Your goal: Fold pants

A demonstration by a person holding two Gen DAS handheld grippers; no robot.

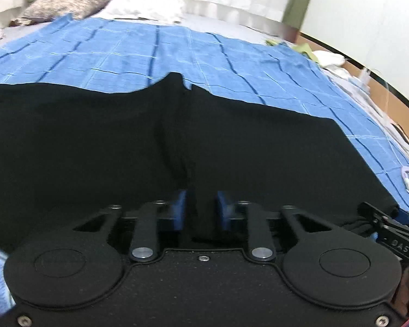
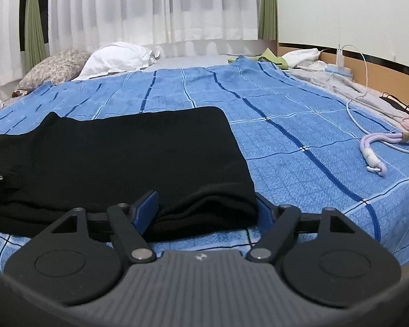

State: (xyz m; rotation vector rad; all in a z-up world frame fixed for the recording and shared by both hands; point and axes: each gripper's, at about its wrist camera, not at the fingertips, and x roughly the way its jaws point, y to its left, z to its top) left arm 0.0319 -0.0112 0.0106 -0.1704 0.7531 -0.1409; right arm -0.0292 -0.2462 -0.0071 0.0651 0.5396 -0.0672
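Lying flat on the blue checked bedspread, the black pants spread side to side across the bed in front of both tools, their long axis running left to right rather than away toward the pillows. In the right wrist view the right gripper sits at the near right end of the cloth, its jaws set wide, with a bunched, layered corner of fabric lying between the blue pads; the right pad is mostly hidden behind that fabric, so whether the pads press the cloth cannot be told, and the gap looks too broad for a firm pinch. In the left wrist view the left gripper hovers low over the middle of the pants, its jaws parted narrowly around black fabric; again I cannot tell whether it grips or merely straddles a fold. A peak of cloth rises at the far edge directly ahead of it. The right gripper also shows at that view's right edge, just beside the garment's end. Judging by this layout, the next fold probably carries the right end leftward along the long axis, and the right gripper is the nearer tool for it. The lilac strap lies well apart.
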